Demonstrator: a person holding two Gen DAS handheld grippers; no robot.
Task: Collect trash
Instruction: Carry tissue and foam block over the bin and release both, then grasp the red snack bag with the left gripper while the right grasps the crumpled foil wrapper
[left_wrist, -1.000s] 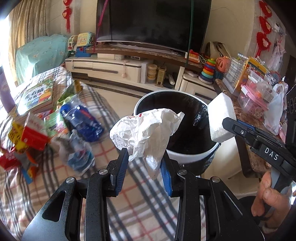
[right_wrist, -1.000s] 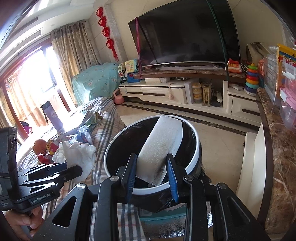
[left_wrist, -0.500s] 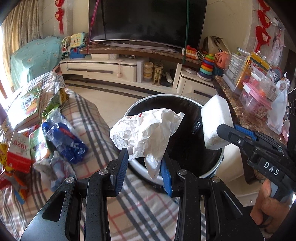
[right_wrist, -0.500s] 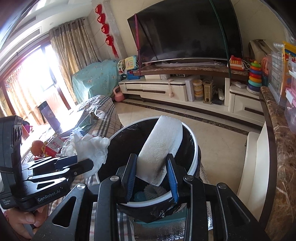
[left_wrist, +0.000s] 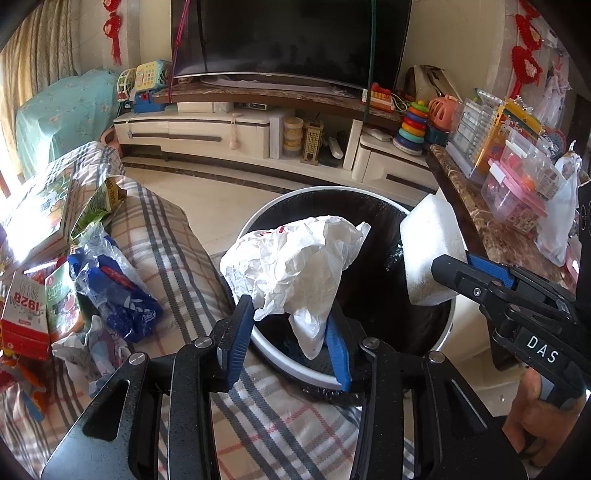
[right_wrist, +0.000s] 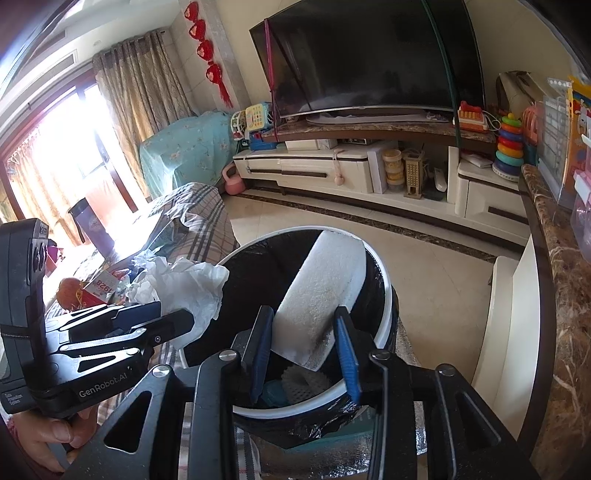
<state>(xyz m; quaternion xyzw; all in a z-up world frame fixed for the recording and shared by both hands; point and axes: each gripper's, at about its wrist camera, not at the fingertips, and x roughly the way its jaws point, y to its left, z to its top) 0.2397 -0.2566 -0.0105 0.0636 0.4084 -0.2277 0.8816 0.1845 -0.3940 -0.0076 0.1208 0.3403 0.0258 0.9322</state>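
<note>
Inspecting above the bin, we find both jaws opening: left gripper around crumpled paper, right gripper around a foam block. Wrappers litter the plaid sofa alongside.

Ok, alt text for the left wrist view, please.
The left tongs, jaws opening, hold crumpled white paper over a black-lined trash bin. At right, the right tongs carry a white foam block above it.
</note>
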